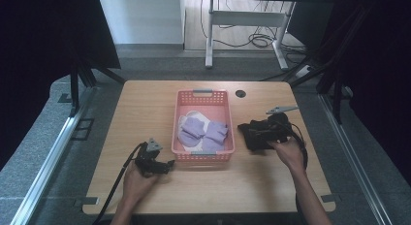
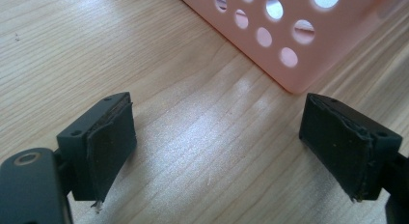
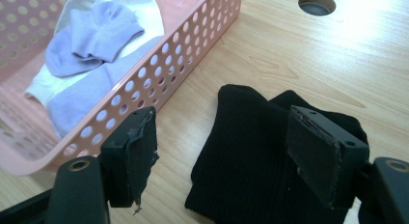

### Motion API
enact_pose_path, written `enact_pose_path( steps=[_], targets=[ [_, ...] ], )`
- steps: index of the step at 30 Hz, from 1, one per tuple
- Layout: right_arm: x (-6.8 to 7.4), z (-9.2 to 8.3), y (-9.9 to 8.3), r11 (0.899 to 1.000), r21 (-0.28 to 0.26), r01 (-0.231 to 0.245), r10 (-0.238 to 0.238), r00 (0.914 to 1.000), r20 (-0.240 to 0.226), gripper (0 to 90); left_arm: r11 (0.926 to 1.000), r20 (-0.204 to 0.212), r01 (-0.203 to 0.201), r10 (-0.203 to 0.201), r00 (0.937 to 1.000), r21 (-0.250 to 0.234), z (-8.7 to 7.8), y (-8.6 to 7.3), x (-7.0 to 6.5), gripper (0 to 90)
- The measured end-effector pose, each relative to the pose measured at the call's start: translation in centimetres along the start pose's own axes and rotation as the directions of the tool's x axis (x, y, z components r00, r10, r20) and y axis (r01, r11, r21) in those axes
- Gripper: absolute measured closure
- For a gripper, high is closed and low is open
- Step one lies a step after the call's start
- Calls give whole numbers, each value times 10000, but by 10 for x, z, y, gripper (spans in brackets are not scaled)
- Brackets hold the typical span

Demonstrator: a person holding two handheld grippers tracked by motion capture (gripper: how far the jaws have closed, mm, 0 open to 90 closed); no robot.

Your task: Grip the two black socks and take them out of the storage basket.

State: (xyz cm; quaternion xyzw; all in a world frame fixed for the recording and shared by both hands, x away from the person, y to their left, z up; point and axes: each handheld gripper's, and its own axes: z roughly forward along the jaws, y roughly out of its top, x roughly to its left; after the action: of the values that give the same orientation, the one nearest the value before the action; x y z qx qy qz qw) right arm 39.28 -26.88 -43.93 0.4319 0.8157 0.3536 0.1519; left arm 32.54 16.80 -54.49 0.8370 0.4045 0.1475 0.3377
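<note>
The left gripper [image 2: 217, 142] hovered spread over bare table [image 2: 96, 50], basket [image 2: 308, 69] corner at one o'clock. The right gripper [image 3: 231, 151], jaws spread, straddled the black sock [image 3: 241, 161].

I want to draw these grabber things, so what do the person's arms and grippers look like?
Both grippers are black. The left gripper and right gripper each carry a grey three-cornered plate on top and trail a black cable. Each has two blocky jaws with dark, frayed pads. The forearms show no sleeves.
</note>
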Motion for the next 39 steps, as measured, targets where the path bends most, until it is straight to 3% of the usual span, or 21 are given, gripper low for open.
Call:
enact_pose_path(
  steps=[17, 39],
  targets=[
    [8, -18, -20, 10000, -20, 48, -48, 10000, 40, 192, 10000, -11, -33, 33, 10000, 15, 0, 0, 0, 125],
    [9, -37, -63, 9997, 58, -221, 220, 9995, 226, 170, 10000, -4, 5, -5, 10000, 5, 0, 0, 0, 125]
  ],
)
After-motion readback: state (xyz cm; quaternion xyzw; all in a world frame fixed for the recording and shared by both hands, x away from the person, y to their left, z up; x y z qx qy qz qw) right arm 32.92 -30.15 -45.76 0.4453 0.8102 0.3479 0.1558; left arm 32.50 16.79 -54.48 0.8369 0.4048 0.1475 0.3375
